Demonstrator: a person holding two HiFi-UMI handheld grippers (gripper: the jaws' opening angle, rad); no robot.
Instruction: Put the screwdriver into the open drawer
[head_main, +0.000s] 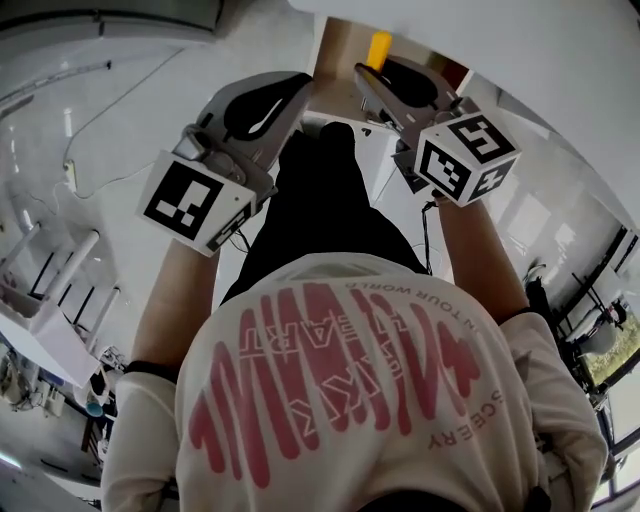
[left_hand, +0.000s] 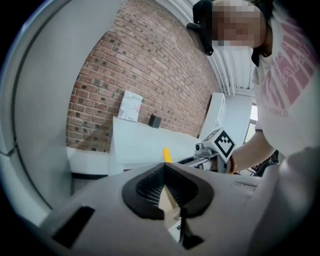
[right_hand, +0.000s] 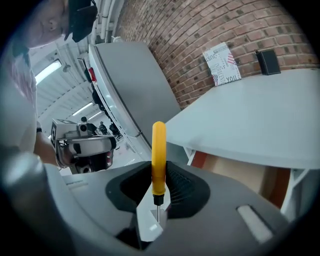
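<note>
A yellow-handled screwdriver (right_hand: 158, 161) stands upright between the pads of my right gripper (right_hand: 159, 172), which is shut on it, metal shaft down. In the head view its yellow handle (head_main: 379, 47) pokes out past the right gripper (head_main: 378, 78), just before the tan inside of the open drawer (head_main: 342, 48). That drawer (right_hand: 239, 169) shows under the white table top (right_hand: 260, 120). My left gripper (left_hand: 164, 169) is beside the right one, its tips together with nothing between them. The left gripper view also shows the yellow handle (left_hand: 167, 155).
A brick wall (right_hand: 210, 30) stands behind the table. On the table are a printed card (right_hand: 222, 64) and a small black box (right_hand: 268, 61). A tall grey panel (right_hand: 135, 85) rises left of the table. White chairs (head_main: 50, 300) stand at the person's left.
</note>
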